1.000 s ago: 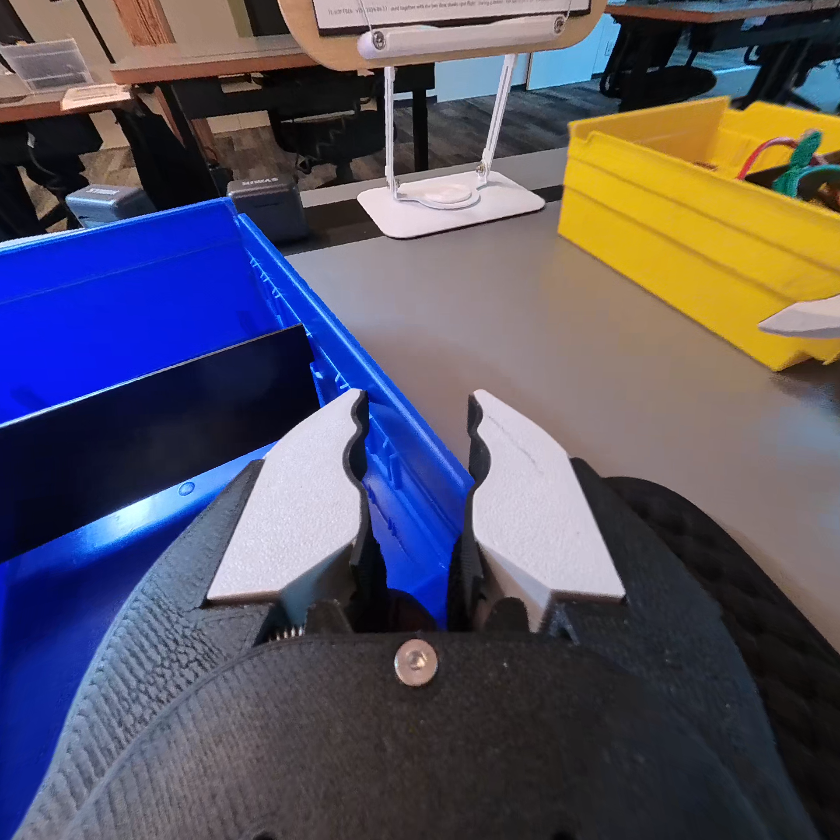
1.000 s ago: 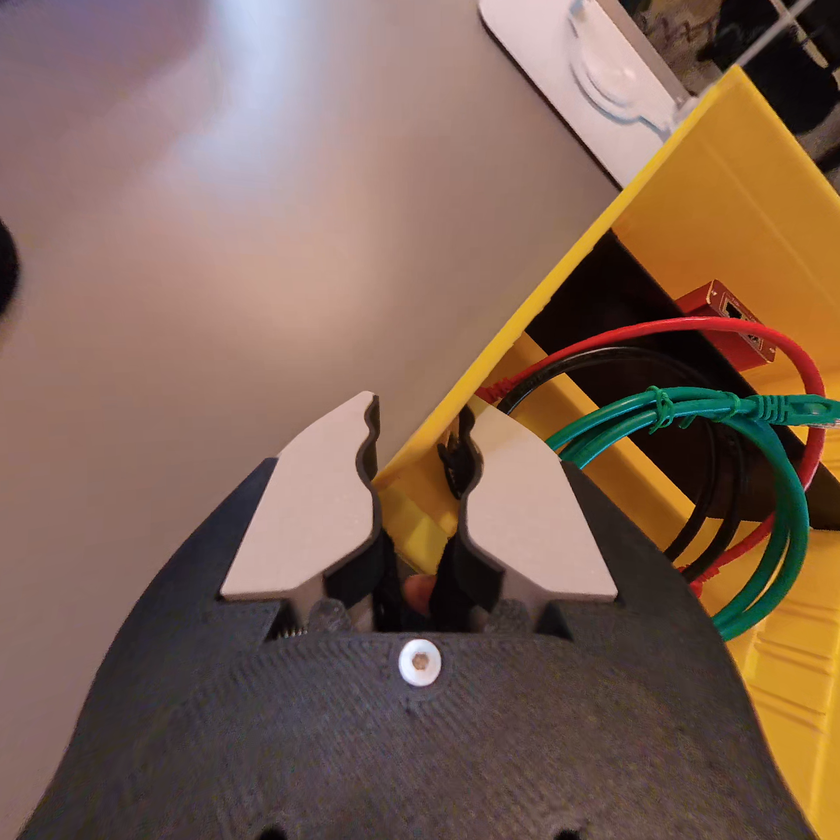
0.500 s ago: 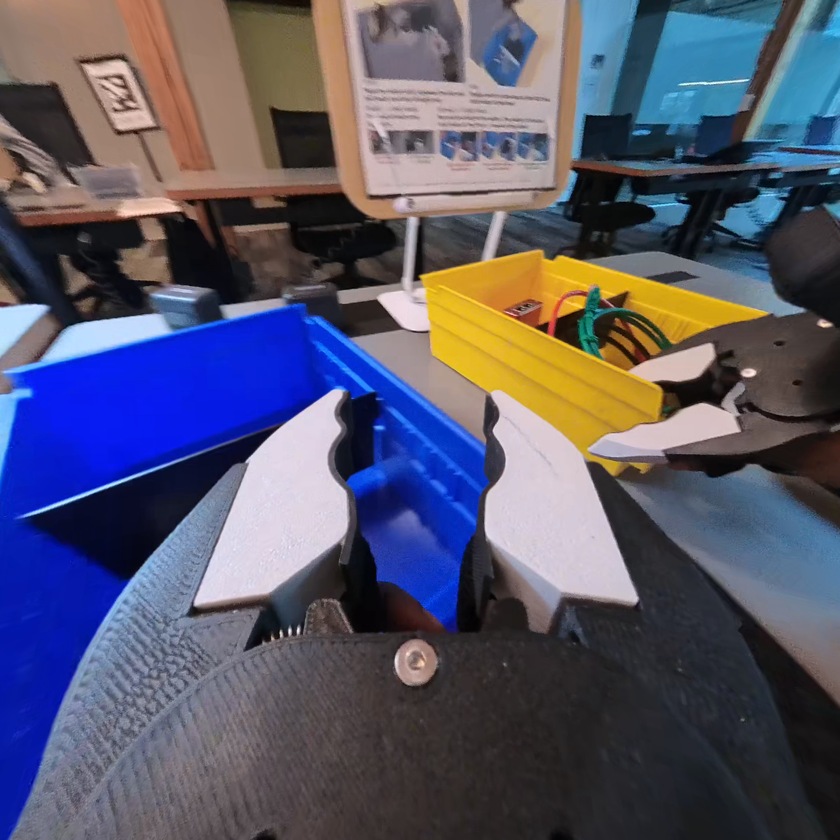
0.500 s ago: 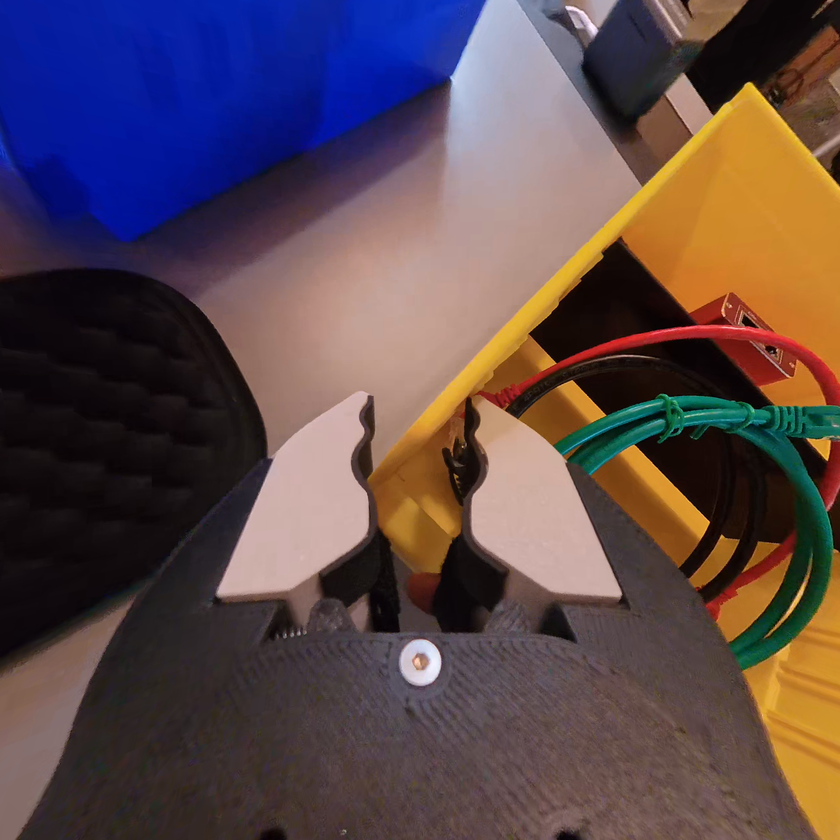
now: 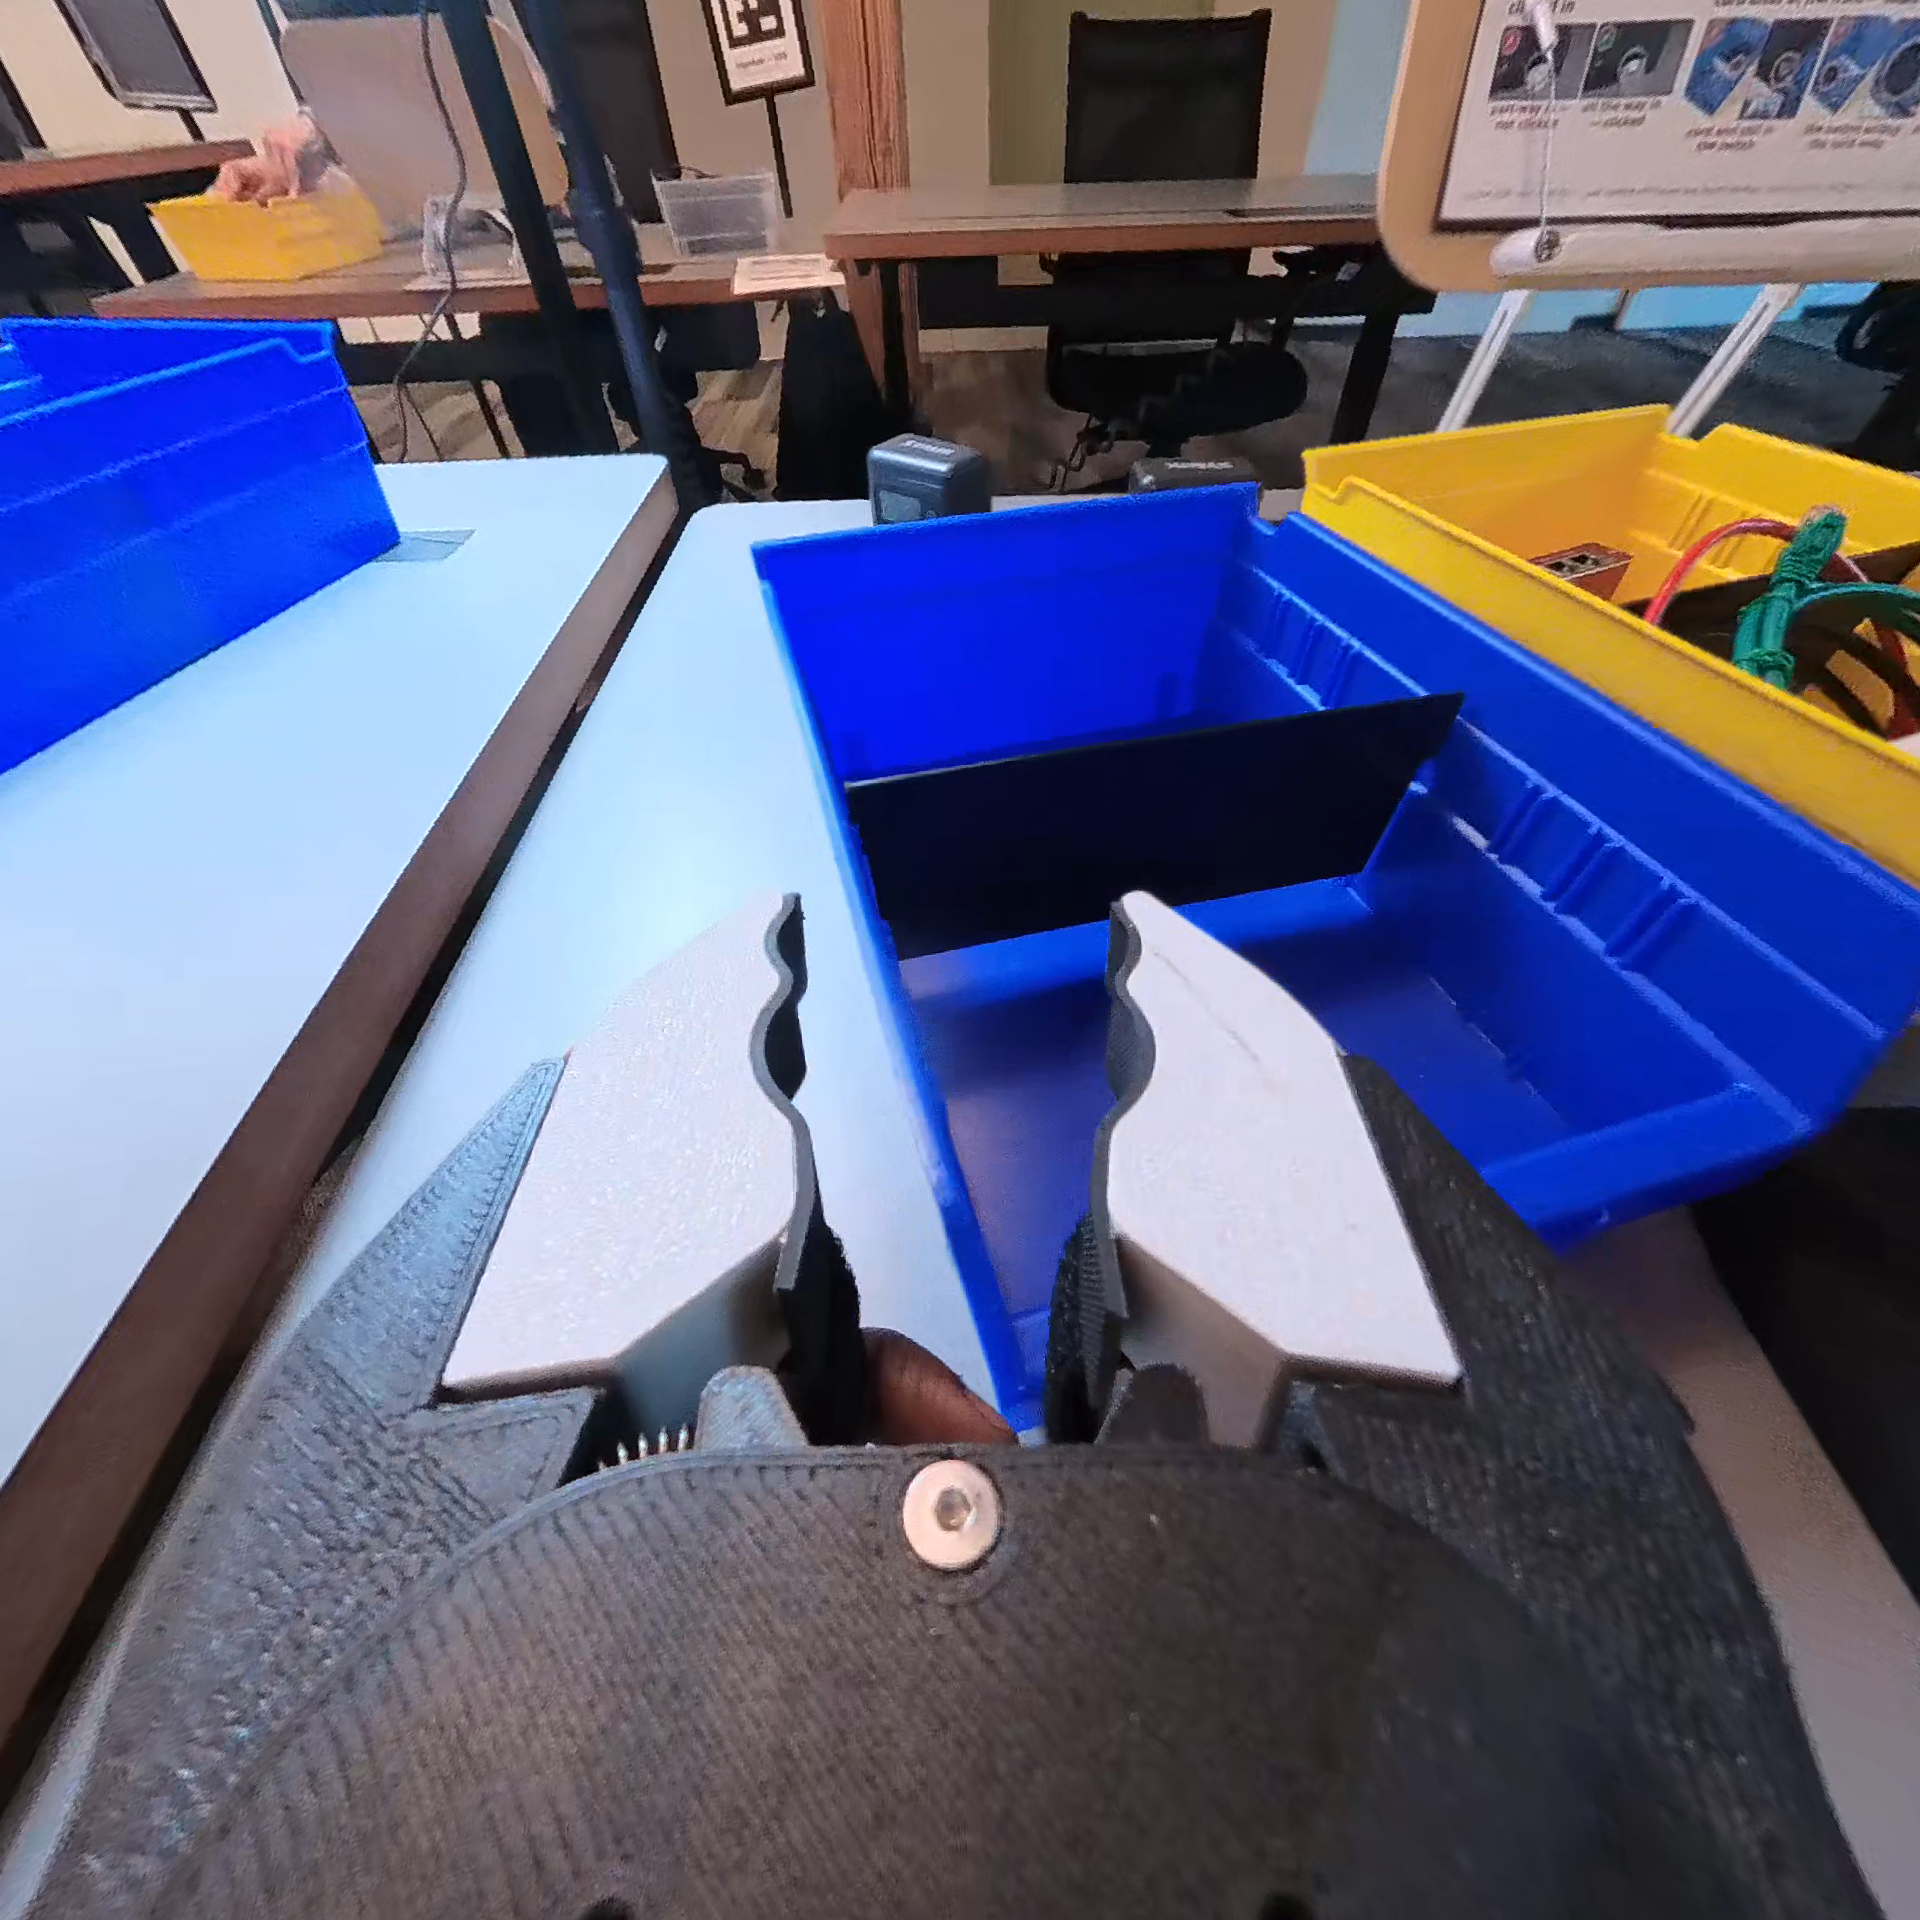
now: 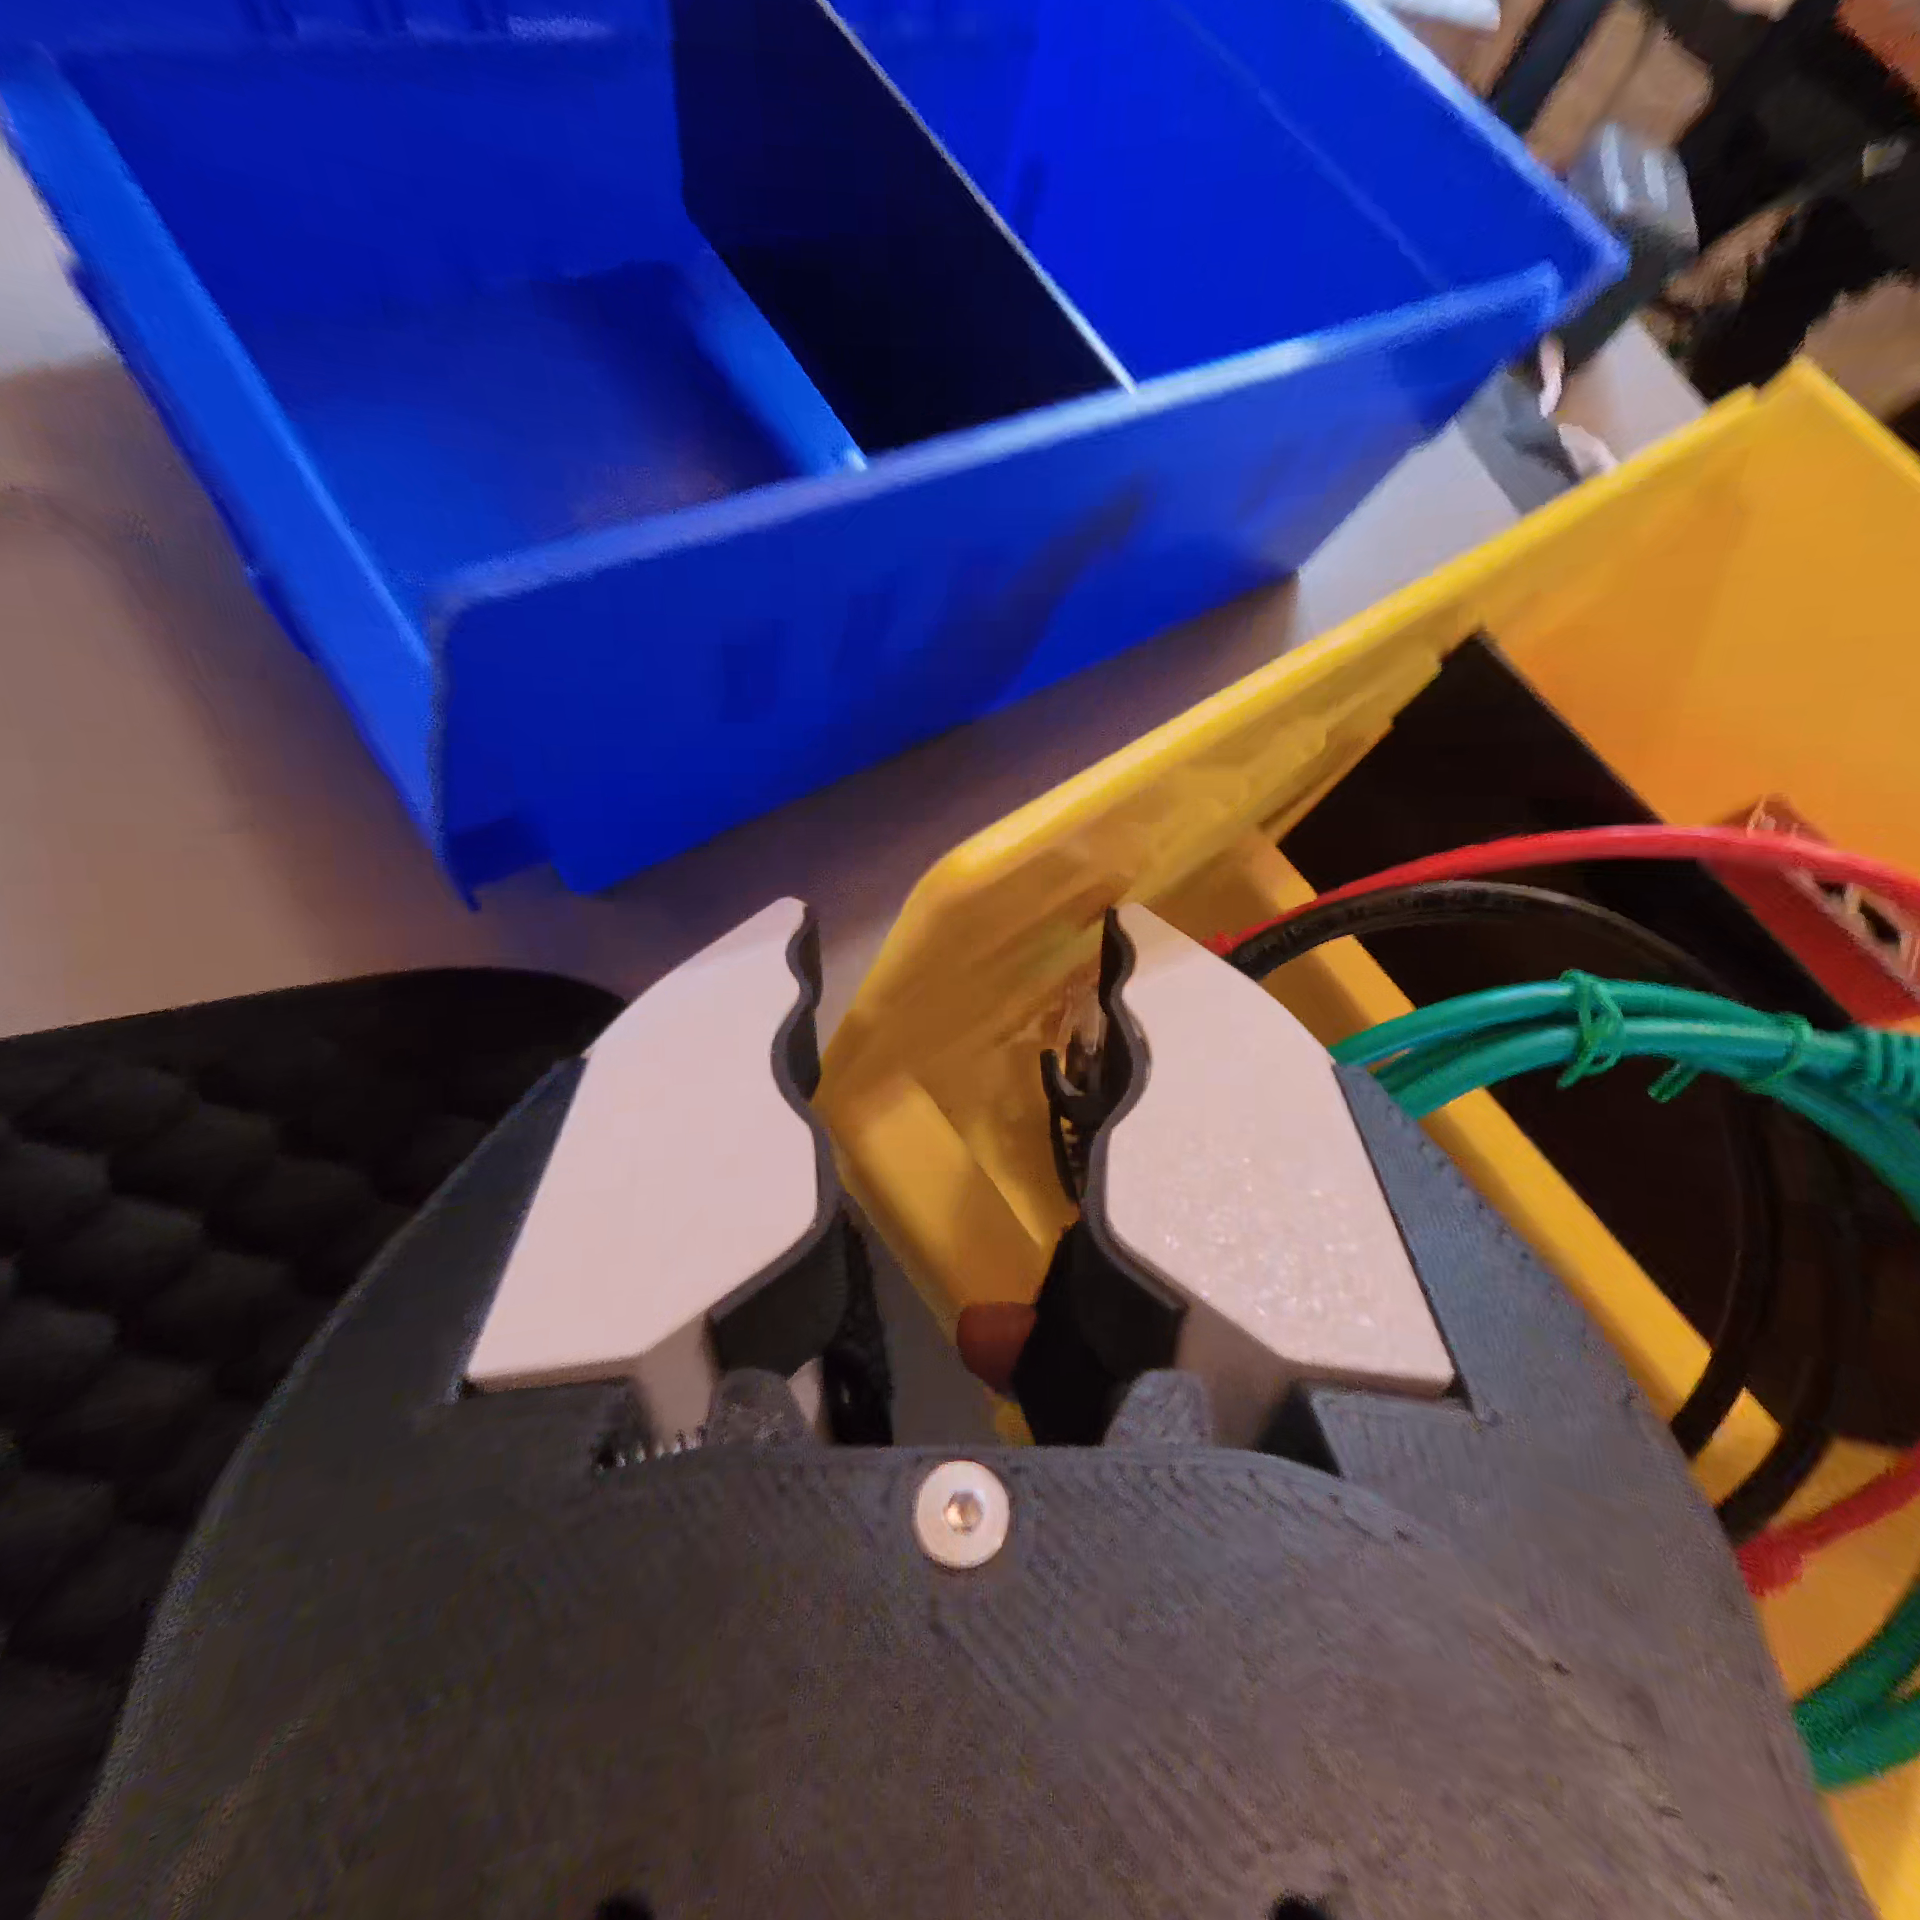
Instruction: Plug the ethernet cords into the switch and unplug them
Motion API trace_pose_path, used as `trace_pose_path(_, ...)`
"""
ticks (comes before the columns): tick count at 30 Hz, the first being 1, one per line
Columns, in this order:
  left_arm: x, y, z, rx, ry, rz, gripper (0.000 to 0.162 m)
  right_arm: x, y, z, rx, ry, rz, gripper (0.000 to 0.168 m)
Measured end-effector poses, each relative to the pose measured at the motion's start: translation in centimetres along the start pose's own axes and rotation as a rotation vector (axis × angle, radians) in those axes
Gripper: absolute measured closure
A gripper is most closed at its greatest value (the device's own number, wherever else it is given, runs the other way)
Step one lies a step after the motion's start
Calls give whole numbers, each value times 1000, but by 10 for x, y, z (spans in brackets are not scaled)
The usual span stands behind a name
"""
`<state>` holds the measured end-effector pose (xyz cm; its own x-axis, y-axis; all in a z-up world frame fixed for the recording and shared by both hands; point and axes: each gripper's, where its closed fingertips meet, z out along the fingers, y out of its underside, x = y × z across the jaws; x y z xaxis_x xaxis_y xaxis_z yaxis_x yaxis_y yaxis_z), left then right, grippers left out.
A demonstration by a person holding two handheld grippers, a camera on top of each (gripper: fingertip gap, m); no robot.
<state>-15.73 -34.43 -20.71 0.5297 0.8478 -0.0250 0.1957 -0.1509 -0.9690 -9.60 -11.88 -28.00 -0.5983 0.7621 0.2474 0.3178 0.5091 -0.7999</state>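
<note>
Left tool [image 5: 956,925]: jaws apart, empty, straddling the blue bin's left wall.
Blue bin [image 5: 1558,831]: on the bench [image 5: 675,779], black divider [image 5: 1143,821] across it.
Right tool [image 6: 961,935]: jaws apart around the yellow bin's corner.
Yellow bin [image 6: 1143,790]: right of the blue bin; holds green cord [image 6: 1662,1049], red cord [image 6: 1558,847], black cord [image 6: 1403,904], red switch [image 6: 1849,925] at its far end.
</note>
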Motion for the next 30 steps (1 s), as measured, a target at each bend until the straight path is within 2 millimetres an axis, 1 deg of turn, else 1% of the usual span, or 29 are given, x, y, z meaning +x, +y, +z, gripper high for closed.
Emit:
trace_pose_path(2, -4, 5, 1, -8, 0, -4, 107, -5, -16, -5, 125, -34, 9, 115)
trace_pose_path(5, -5, 13, 4, -17, 28, -23, 106, -6, -47, -29, 328, 2, 77, 115)
trace_pose_path(7, -5, 19, 8, -24, 52, -43, 103, -16, -68, -46, 461, 11, 81, 117)
trace_pose_path(8, -5, 22, 10, -24, 59, -57, 102, -24, -73, -50, 485, 9, 82, 118)
trace_pose_path(9, -5, 25, 12, -26, 67, -67, 102, -33, -74, -50, 478, 6, 81, 118)
trace_pose_path(11, -6, 31, 16, -38, 68, -68, 101, -48, -67, -38, 393, 10, 71, 121)
trace_pose_path(14, -5, 41, 21, -61, 75, -62, 102, -51, -50, -19, 247, 69, 24, 130)
trace_pose_path(16, 1, 46, 24, -75, 100, -61, 105, -56, -43, -9, 180, 35, 38, 135)
trace_pose_path(18, 6, 50, 26, -89, 118, -52, 122, -63, -35, 3, 111, -25, 62, 141)
trace_pose_path(21, -6, 49, 28, -76, -9, -37, 140, -63, -37, 8, 103, -9, -2, 141)
trace_pose_path(23, -9, 44, 25, -57, -65, -39, 147, -61, -42, 6, 129, 47, -78, 144)
trace_pose_path(25, -8, 32, 19, -24, -89, -36, 149, -60, -47, 1, 149, 97, -142, 145)
trace_pose_path(27, -6, 13, 8, 27, -111, -25, 150, -57, -57, -9, 204, 127, -162, 146)
trace_pose_path(30, 4, -25, -9, 134, -136, -2, 149, -47, -78, -34, 306, 191, -189, 147)
